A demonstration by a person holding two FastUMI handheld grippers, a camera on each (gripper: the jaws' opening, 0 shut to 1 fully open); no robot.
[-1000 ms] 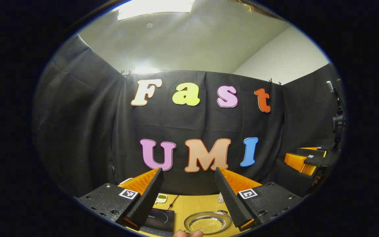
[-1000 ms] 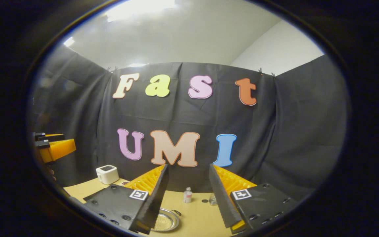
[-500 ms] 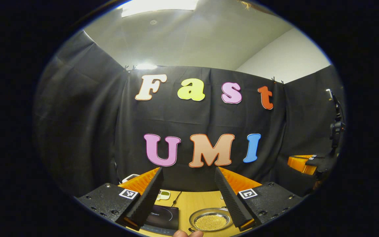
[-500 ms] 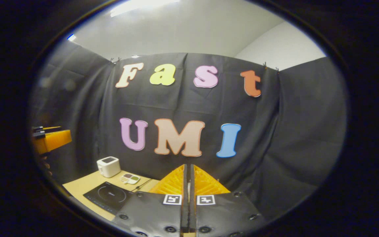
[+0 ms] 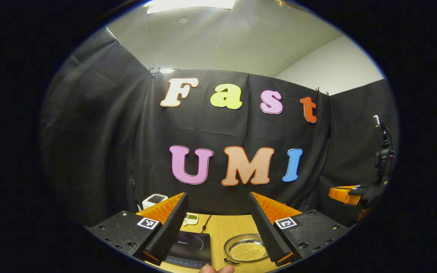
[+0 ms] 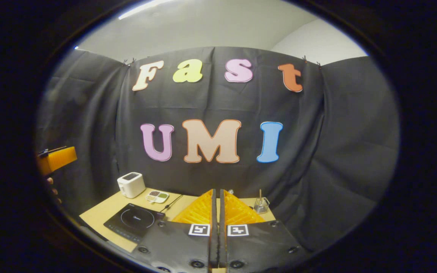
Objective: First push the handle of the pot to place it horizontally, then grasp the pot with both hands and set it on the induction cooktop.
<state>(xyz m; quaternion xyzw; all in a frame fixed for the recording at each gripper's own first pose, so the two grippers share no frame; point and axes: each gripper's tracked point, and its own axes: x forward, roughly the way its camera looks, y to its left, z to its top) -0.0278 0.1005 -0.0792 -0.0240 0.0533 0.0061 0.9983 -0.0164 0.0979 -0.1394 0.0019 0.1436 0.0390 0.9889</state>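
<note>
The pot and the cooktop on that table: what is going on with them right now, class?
A person holds a hand-held gripper in each hand, both raised above the wooden table. The left hand-held gripper is open, looking down on the metal pot with yellow grains in it and the black induction cooktop beside it. The right hand-held gripper is shut on nothing. Nothing touches the pot, which is not yet on the cooktop.

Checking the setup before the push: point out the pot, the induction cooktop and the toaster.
pot (image 5: 247, 250), left gripper view, on the beads inside it.
induction cooktop (image 6: 133, 221), right gripper view, on its dark glass top.
toaster (image 6: 131, 184), right gripper view, on its white front face.
</note>
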